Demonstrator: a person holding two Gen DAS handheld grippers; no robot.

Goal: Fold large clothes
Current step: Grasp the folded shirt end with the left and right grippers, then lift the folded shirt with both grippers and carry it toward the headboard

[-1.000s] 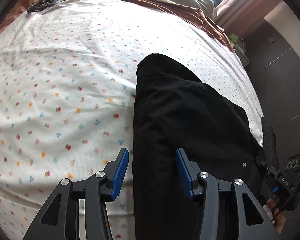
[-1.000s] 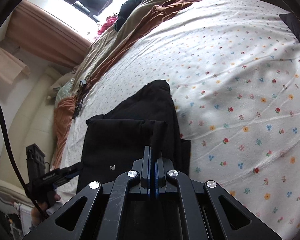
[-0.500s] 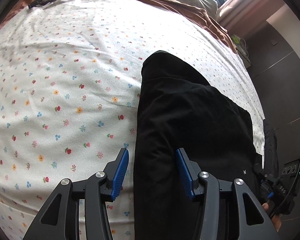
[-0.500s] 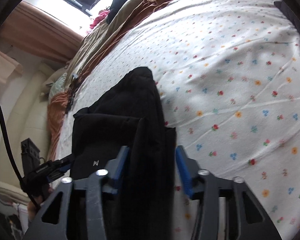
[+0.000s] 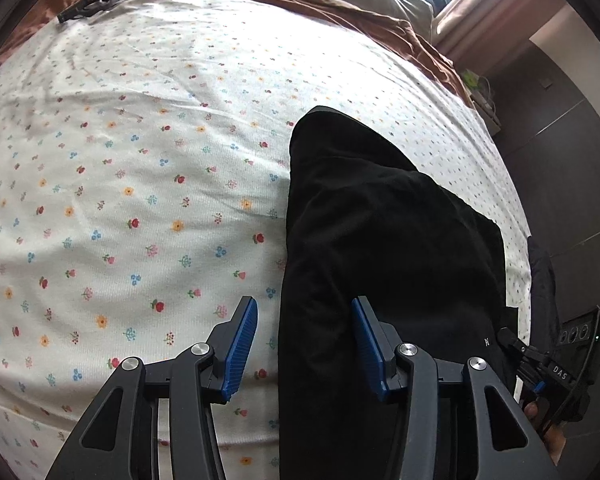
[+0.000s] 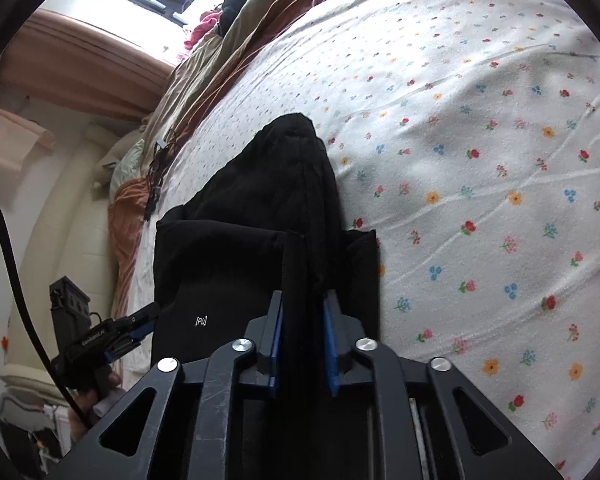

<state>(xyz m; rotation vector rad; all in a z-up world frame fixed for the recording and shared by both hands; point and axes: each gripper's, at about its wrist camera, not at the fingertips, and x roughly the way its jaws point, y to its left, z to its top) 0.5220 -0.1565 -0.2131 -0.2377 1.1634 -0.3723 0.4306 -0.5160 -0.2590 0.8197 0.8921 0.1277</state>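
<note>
The left gripper is standing released, its blue pads apart over the near edge of the black garment without pressing it. The right gripper is opening its jaws, a fold of the same garment still lying between the pads, no longer clenched. The garment is lying folded along the edge of the bed's floral sheet. Beyond, a brown blanket is bunching below the window.

Matt black cloth garment, soft flower-printed cotton sheet, tongs in matt black plastic, ribbed blue pads
</note>
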